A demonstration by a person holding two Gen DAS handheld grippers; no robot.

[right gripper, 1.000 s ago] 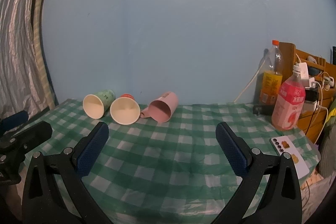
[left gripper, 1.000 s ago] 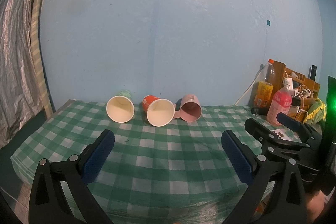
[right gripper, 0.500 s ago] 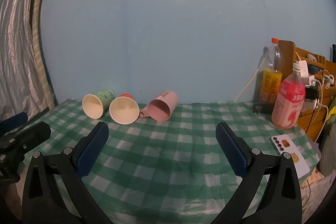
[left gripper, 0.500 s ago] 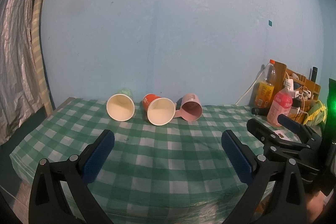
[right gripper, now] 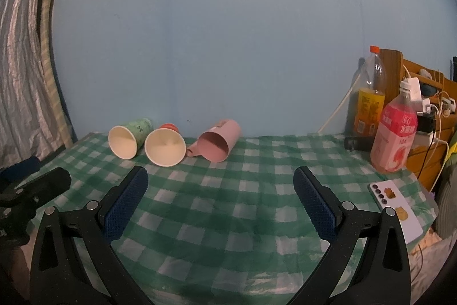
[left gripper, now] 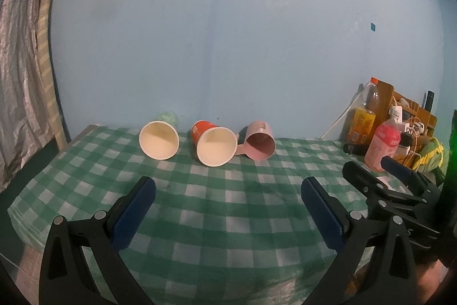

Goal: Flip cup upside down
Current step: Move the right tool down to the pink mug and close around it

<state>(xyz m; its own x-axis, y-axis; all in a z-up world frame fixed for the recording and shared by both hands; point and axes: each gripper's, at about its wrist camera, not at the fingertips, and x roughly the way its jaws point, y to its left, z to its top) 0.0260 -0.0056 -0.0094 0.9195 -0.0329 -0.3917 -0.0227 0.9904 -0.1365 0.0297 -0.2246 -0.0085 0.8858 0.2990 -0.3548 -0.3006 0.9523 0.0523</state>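
Both wrist cameras sit low at the near edge of the table [left gripper: 228, 219], facing the blue wall [left gripper: 228, 33] across it, side by side and well back from the cups [left gripper: 217, 142]. Each looks out between its own spread fingers. Both views share cups, checked cloth and bottles [right gripper: 394, 139]; each catches the other gripper at its edge.

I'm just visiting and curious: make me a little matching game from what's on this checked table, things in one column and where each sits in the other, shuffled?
Things:
1. green paper cup
2. red paper cup
3. pink mug
4. phone

Places:
A. middle of the cup row
B. flat near the table's right edge
C. left end of the row
D. right end of the row

Pairs: 1-C, 2-A, 3-D, 4-B
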